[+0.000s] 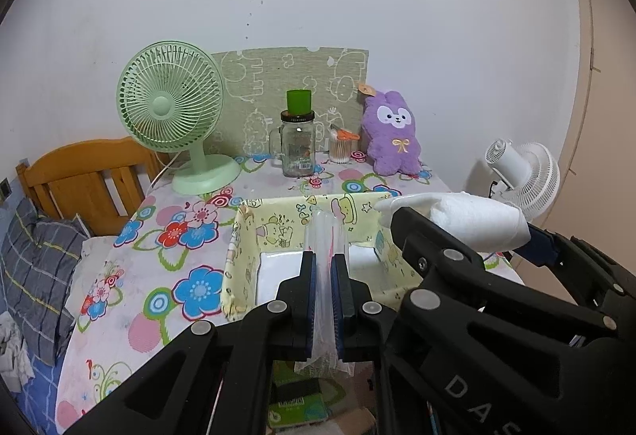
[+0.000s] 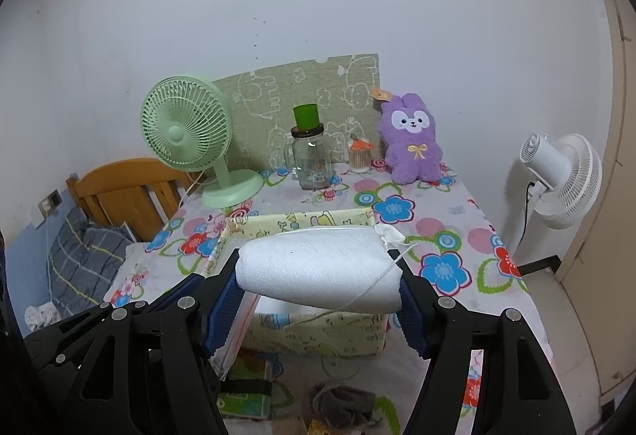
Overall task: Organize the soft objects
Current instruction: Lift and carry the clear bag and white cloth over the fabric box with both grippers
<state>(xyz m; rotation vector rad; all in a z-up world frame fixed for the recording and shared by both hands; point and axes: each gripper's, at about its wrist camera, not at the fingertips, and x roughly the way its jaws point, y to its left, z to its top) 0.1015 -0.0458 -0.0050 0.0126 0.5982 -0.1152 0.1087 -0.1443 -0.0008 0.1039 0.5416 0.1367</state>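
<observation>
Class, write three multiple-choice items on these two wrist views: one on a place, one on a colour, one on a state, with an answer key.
1. Where does the purple plush rabbit sit?
A. inside the fabric box
B. at the table's back edge, by the wall
C. on the bed

2. What colour is the desk fan on the table?
A. green
B. red
C. black

3. What is the right gripper doing?
A. hanging open
B. shut on a white soft bundle
C. pressing the jar

Key: 1 B, it stands beyond the fabric box; 2 A, cage and base are green; 3 B, both pads press its ends.
</observation>
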